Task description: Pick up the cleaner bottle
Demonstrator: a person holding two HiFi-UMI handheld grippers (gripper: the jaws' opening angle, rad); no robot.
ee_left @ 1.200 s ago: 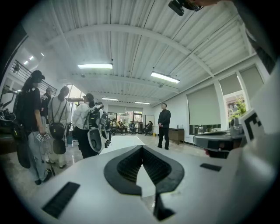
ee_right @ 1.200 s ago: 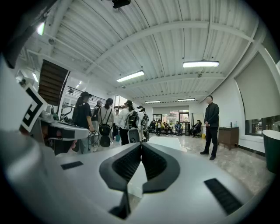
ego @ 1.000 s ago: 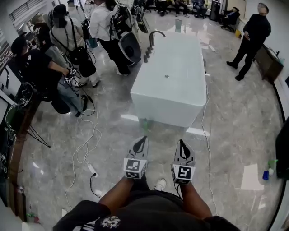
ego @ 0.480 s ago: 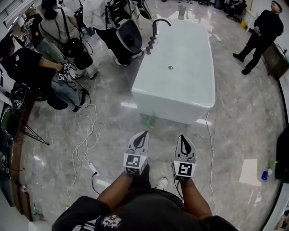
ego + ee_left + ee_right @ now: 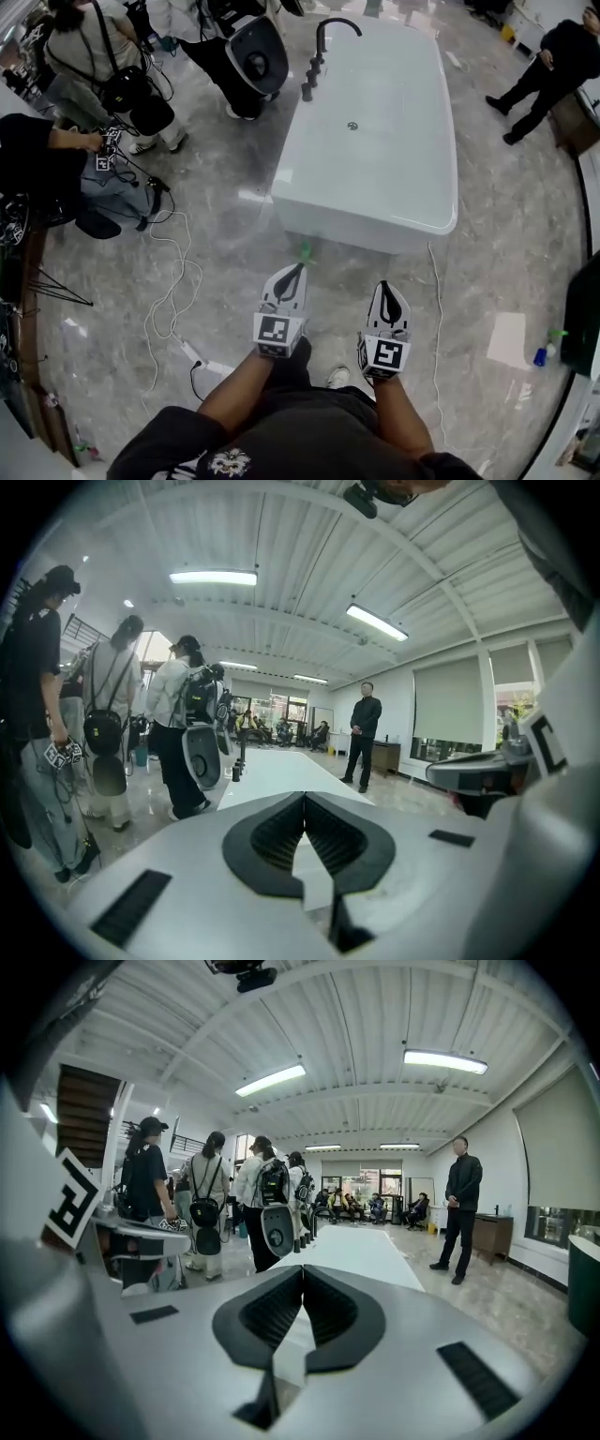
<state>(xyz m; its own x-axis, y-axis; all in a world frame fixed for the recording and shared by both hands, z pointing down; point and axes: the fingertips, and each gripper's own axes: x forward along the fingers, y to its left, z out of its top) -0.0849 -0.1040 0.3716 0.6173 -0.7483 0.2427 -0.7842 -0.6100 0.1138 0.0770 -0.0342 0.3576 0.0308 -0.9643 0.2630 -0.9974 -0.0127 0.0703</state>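
Note:
A small green bottle-like object [image 5: 305,250] stands on the floor at the foot of the white bathtub [image 5: 375,141]; it is too small to make out. My left gripper [image 5: 298,269] and right gripper [image 5: 385,284] are held side by side in front of me, pointing at the tub's near end. Both are shut and empty. The left gripper's tips are just short of the green object in the head view. In the left gripper view the jaws [image 5: 305,795] meet on nothing, and so do those in the right gripper view [image 5: 303,1268]. The bottle shows in neither gripper view.
A blue bottle with a green top [image 5: 542,354] stands on the floor at the far right beside a dark bin [image 5: 583,323]. White cables [image 5: 173,281] and a power strip [image 5: 194,353] lie at the left. People [image 5: 66,141] stand at the left, another person [image 5: 548,66] at the upper right.
Both grippers, still shut, have advanced toward the bathtub together with me. The tub and the green object at its foot now lie closer to the gripper tips.

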